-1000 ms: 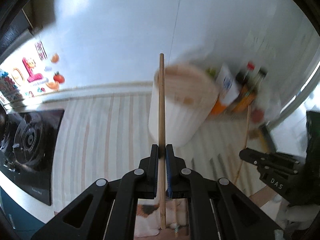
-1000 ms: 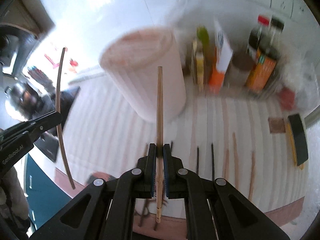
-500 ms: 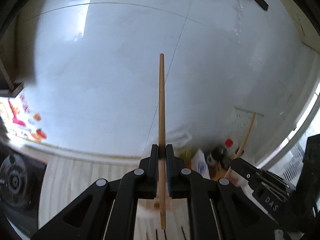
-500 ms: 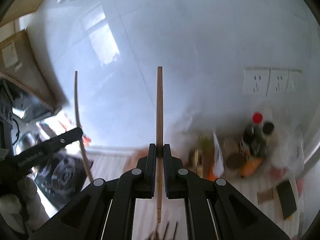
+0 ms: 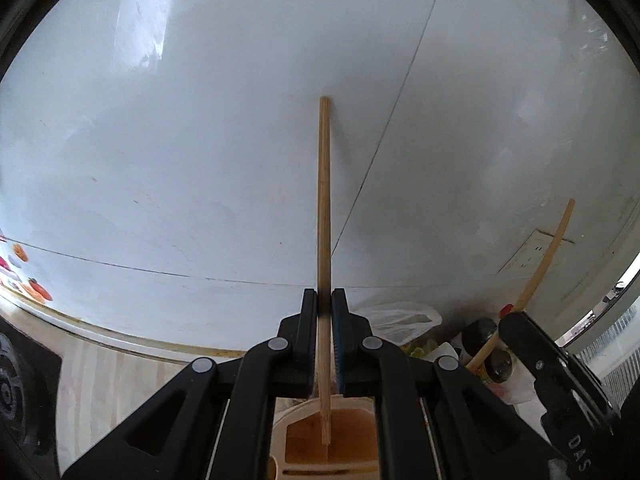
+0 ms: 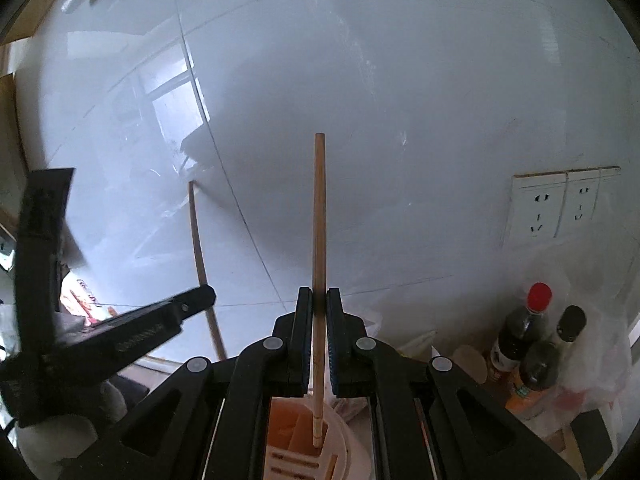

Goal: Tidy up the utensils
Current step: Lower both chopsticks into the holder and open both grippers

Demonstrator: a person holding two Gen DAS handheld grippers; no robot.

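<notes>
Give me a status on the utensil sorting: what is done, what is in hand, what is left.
Done: nothing visibly stored yet; no utensil can be made out standing loose in the holder.
In hand: the left gripper clamps one chopstick and the right gripper another chopstick, both upright with lower tips at the holder's opening.
Left: lower and release both. Whether other utensils remain on the counter is out of view.

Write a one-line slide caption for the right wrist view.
Right hand-held gripper holds a chopstick upright, lower tip over the utensil holder.
</notes>
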